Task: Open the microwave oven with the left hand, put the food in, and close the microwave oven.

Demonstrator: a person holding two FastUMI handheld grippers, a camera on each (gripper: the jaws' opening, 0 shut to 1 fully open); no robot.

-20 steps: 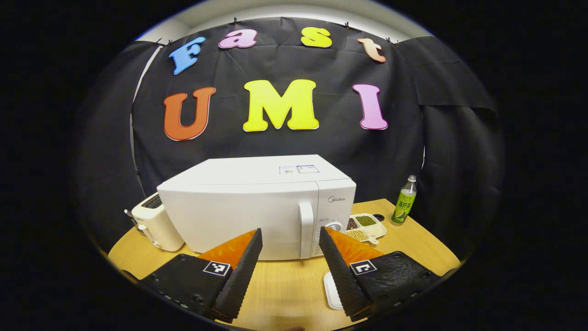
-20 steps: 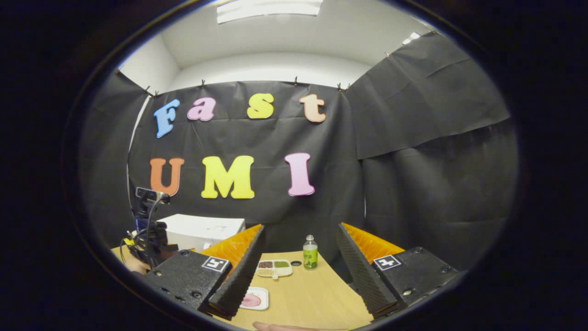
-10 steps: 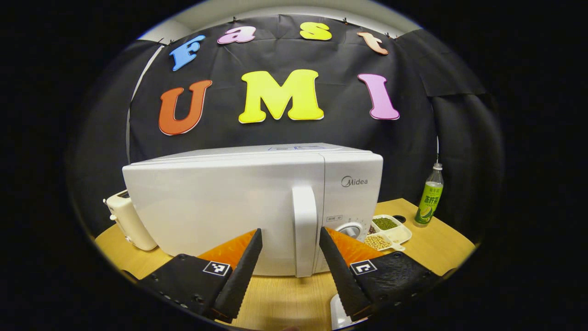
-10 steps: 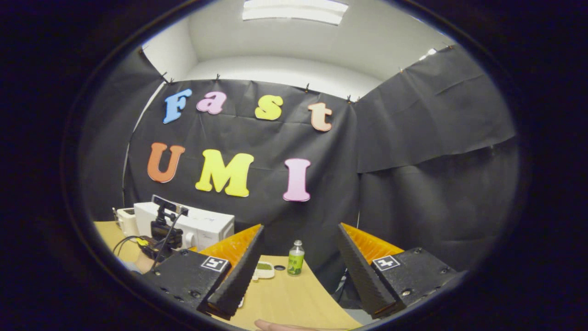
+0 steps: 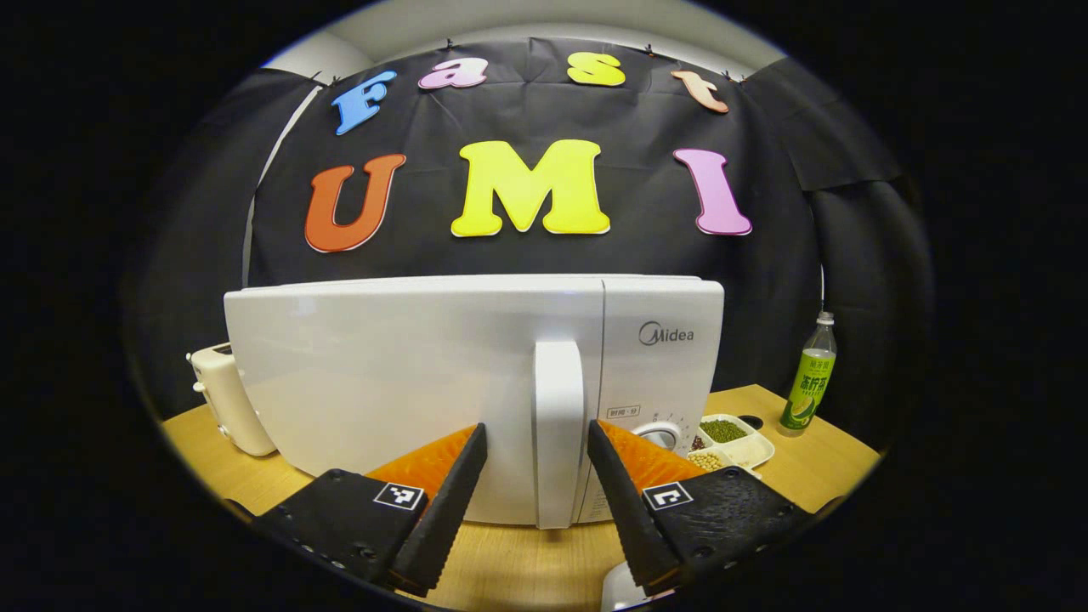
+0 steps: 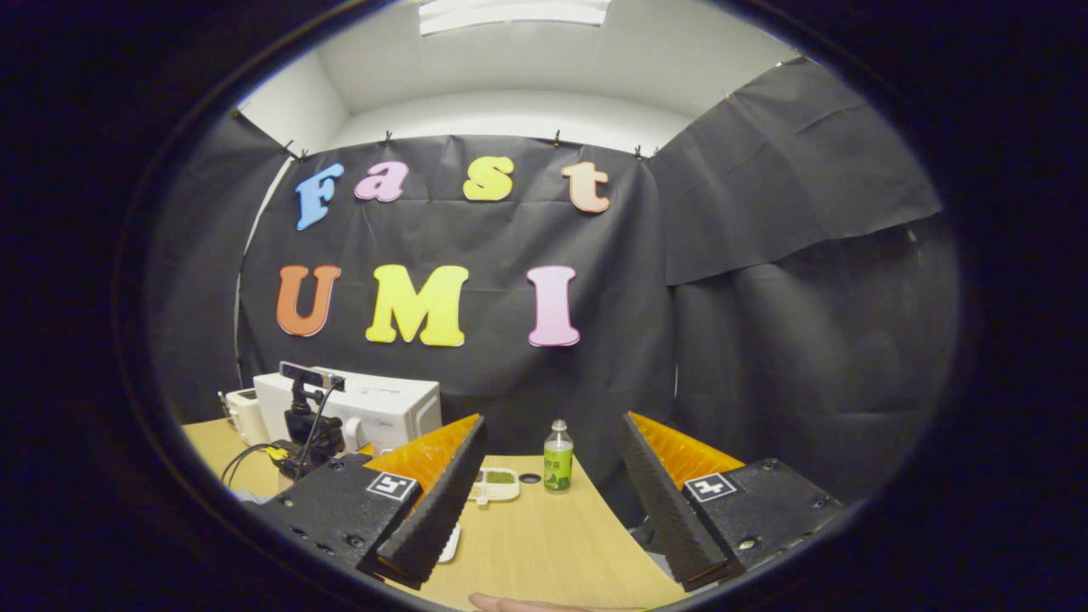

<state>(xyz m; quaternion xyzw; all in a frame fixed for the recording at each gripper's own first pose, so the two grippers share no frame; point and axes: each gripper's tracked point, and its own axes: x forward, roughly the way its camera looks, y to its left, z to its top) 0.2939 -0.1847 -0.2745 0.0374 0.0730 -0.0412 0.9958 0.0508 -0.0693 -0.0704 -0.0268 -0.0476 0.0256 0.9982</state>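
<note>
The white microwave (image 5: 408, 374) stands on the wooden table with its door closed. Its upright white handle (image 5: 558, 425) sits between the two fingers of my left gripper (image 5: 535, 427), which is open and close in front of the door; I cannot tell if either finger touches it. A white plate (image 5: 616, 591) peeks out at the bottom edge under the right-hand finger. My right gripper (image 6: 552, 421) is open and empty, raised above the table's right part. Its view shows the microwave (image 6: 382, 408) far left, the left gripper's camera rig (image 6: 308, 421) before it, and the plate's edge (image 6: 450, 544).
A cream toaster (image 5: 223, 395) stands left of the microwave. To its right lie a divided dish of beans (image 5: 733, 438) and a green bottle (image 5: 809, 374) near the table's back corner. Bare wood (image 6: 544, 552) stretches under the right gripper. A fingertip (image 6: 510, 603) shows at the bottom.
My left gripper has moved in toward the microwave and lined up on the door handle, which now stands between its fingers. The right gripper has only shifted its aim a little.
</note>
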